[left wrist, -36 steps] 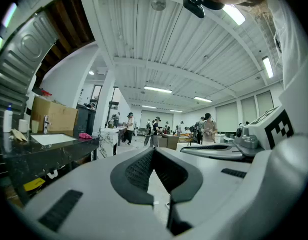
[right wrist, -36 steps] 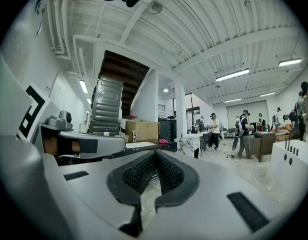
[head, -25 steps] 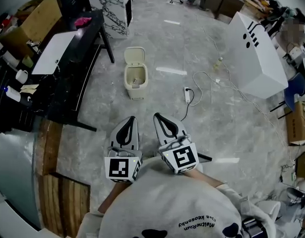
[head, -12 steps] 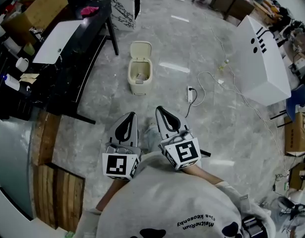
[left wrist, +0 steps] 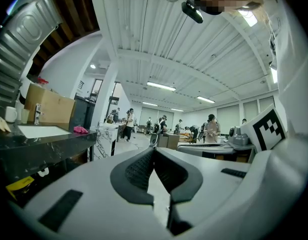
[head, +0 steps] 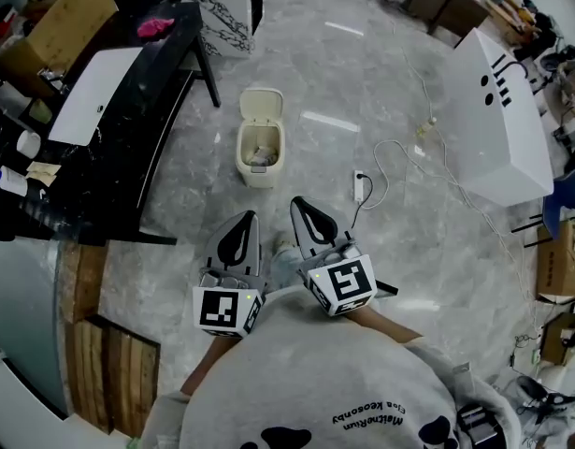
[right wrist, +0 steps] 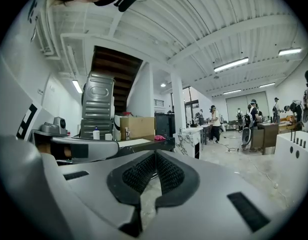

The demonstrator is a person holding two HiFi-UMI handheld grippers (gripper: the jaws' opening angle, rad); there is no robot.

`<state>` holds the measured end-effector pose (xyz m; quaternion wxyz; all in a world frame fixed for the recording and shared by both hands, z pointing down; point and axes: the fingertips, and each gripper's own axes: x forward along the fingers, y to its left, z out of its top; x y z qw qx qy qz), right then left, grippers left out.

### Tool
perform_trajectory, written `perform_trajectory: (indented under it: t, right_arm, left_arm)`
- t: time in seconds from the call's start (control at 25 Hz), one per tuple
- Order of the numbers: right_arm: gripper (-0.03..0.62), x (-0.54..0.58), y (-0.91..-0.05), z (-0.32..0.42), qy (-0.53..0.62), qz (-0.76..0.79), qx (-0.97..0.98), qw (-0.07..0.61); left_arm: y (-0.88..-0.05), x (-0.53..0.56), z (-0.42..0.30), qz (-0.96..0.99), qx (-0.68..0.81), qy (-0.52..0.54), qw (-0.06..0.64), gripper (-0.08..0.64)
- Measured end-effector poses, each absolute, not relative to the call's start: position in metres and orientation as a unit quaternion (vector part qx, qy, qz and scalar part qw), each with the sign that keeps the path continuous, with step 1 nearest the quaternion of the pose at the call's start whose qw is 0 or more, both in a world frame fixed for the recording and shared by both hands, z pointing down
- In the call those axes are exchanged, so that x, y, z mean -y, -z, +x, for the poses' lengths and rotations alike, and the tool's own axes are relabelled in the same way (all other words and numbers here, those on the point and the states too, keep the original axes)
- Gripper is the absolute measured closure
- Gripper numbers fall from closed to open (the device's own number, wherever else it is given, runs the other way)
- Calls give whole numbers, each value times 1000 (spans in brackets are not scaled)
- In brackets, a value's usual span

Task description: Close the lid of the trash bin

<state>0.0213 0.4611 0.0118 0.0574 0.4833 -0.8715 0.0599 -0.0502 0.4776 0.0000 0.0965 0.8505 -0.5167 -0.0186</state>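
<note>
Left gripper (head: 247,217) and right gripper (head: 300,203) edged toward trash bin (head: 260,145), level.

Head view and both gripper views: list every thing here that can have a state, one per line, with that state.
trash bin: open, standing upright, something lying inside.
lid: raised, tipped back behind the opening.
left gripper: shut, nothing between the jaws.
right gripper: shut, nothing between the jaws.
</note>
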Motion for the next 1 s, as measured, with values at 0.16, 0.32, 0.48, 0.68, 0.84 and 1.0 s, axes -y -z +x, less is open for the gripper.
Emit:
perform_trajectory:
  t: [0.16, 0.32, 0.48, 0.68, 0.84, 1.0]
  right_arm:
    - [560, -412, -15, 36, -68, 476, 875, 63]
    - [560, -365, -14, 46, -66, 467, 880, 60]
    - [560, -329, -18, 51, -71, 445, 891, 60]
    - [560, -301, -17, 49, -73, 429, 899, 55]
    - [560, -288, -24, 51, -78, 429, 898, 62]
    - [560, -273, -33, 58, -84, 444, 890, 64]
  left_arm:
    - [5, -429, -36, 846, 523, 25, 100, 540]
    - [2, -385, -27, 843, 529, 10, 96, 540]
    - [-5, -348, -20, 840, 534, -9, 90, 540]
    - [-9, -319, -16, 837, 538, -14, 94, 540]
    - [-18, -302, -20, 836, 539, -18, 106, 540]
    - [-27, -288, -18, 844, 523, -29, 114, 540]
